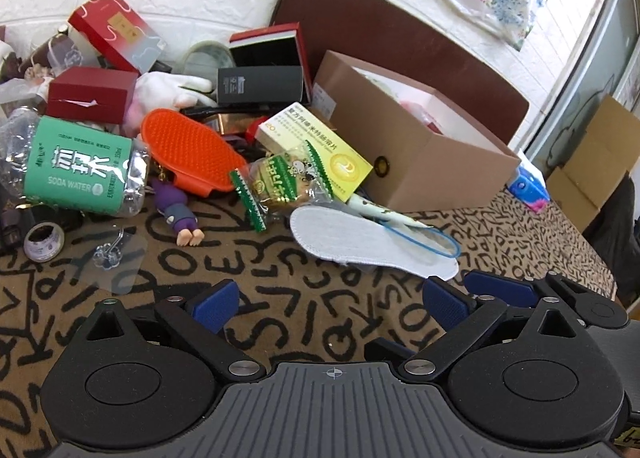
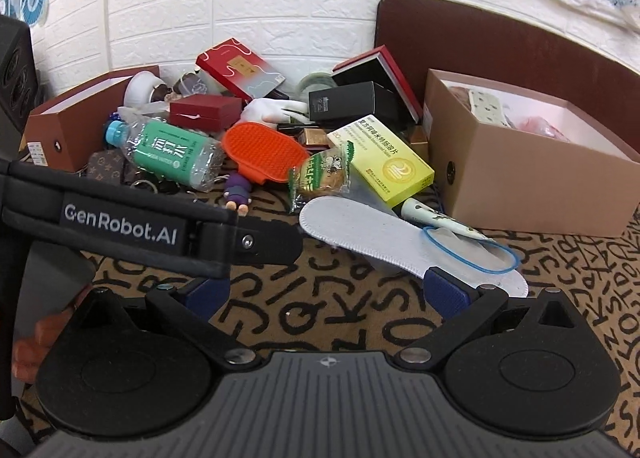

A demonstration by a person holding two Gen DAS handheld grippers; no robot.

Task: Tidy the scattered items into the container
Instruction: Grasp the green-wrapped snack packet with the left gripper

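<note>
Early days, by the look of it. Open tan cardboard box [image 2: 516,178] at right of the letter-print brown table mat [image 2: 320,310], w/ a few soft things already inside, pink and spotted, not identifiable. Most clutter not yet in.

Left outside, in a heap beside the box:
- flat white felt insole [image 2: 384,242], nearest, w/ thin blue rubber band [image 2: 472,254] lying partly on it
- yellow-green medicine carton [image 2: 384,158], touching the box wall area
- wrapped snack cake in clear green-edged packet [image 1: 284,182]
- orange rubber bristle brush [image 1: 192,146]
- crushed clear bottle w/ green soda-water label [image 1: 76,166]
- red and black gift boxes further back.

Left gripper [image 1: 332,302]: jaws apart, nothing between, above bare mat. Right gripper [image 2: 324,294]: same, spread wide, empty, one pad just at insole's edge.

Bulk of the job left, prob. starting w/ insole.
</note>
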